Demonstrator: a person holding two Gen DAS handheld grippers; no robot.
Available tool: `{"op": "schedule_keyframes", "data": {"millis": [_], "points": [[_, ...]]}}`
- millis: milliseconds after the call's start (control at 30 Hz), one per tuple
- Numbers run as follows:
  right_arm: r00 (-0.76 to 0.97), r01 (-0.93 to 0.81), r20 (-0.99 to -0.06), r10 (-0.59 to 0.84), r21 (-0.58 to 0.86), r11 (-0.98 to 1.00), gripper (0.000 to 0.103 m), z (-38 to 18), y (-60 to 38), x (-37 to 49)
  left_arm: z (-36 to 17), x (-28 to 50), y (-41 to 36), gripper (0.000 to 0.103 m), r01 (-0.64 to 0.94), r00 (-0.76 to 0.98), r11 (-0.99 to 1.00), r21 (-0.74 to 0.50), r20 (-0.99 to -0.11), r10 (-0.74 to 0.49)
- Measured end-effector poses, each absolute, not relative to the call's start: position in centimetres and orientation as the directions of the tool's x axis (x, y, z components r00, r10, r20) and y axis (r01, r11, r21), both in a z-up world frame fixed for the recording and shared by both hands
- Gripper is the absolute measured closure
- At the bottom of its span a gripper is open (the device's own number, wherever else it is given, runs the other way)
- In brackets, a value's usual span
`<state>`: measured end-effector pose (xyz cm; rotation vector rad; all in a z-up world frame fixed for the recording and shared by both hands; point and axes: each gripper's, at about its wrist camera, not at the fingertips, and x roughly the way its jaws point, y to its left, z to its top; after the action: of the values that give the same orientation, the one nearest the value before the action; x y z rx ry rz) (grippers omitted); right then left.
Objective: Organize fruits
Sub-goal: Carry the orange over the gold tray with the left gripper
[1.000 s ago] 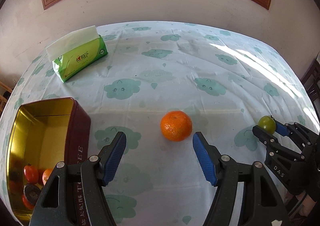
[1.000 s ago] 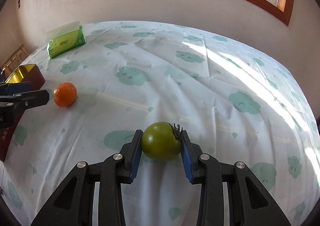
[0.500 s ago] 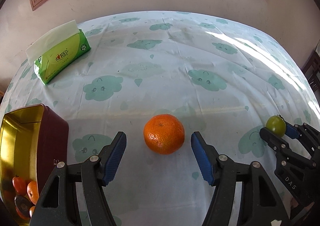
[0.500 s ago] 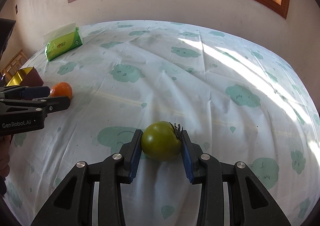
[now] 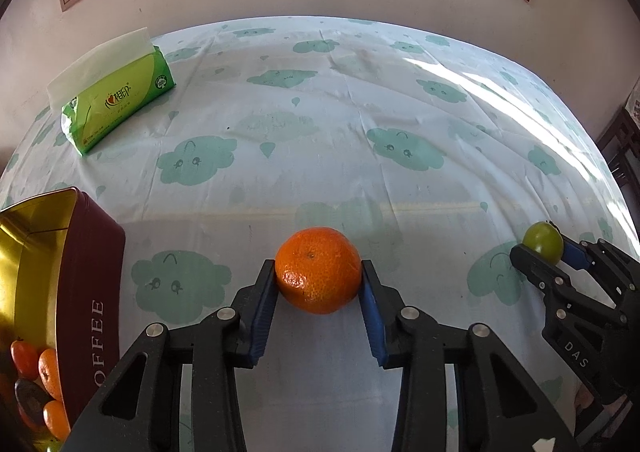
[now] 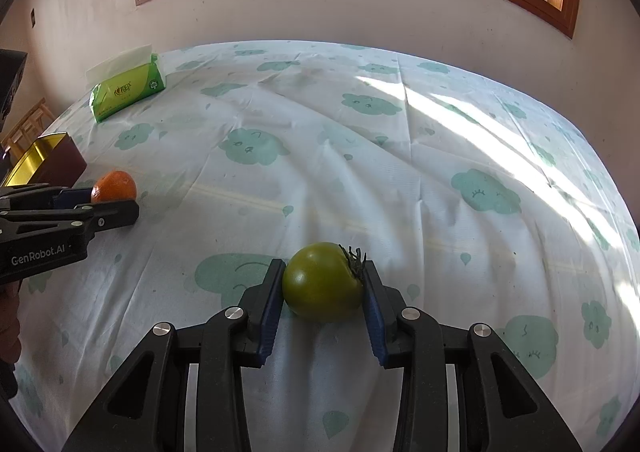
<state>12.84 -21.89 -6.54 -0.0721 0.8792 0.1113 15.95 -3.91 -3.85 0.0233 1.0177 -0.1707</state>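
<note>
The orange sits on the cloth-covered bench, just right of the tin, and the left gripper has just been closing: its blue fingers now press the fruit on both flanks. It looks light and roundish, with a pebbled rind that should give the pads some bite; the peel is probably loose over soft flesh, so a hard squeeze would likely bruise it. The widest girth, where the pads sit, seems the right place to hold.

The tomato lies further right on the bench, clamped at its middle by the right gripper. Green, so likely firm, but its skin is smooth and glossy and could slip. The stalk points toward the right pad, which may make that contact uneven.

The left view alone looks into the tin, where several small orange fruits and something dark lie at the bottom. The right view shows only the tin's far corner, but it gives the tomato's stalk and the pad contact clearly, where the left view shows a small green ball. The tissue pack appears in both.
</note>
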Motion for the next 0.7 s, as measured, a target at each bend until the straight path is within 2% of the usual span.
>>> {"op": "schedule_keyframes", "data": {"millis": [700], "points": [[0.632,-0.126,-0.772,0.067,-0.018,0.992,0.064,-6.5,-21.9,12.9,-3.1,10.9,-2.3,0.067,0.101,0.503,0.994,-0.049,-0.859,-0.094]]}}
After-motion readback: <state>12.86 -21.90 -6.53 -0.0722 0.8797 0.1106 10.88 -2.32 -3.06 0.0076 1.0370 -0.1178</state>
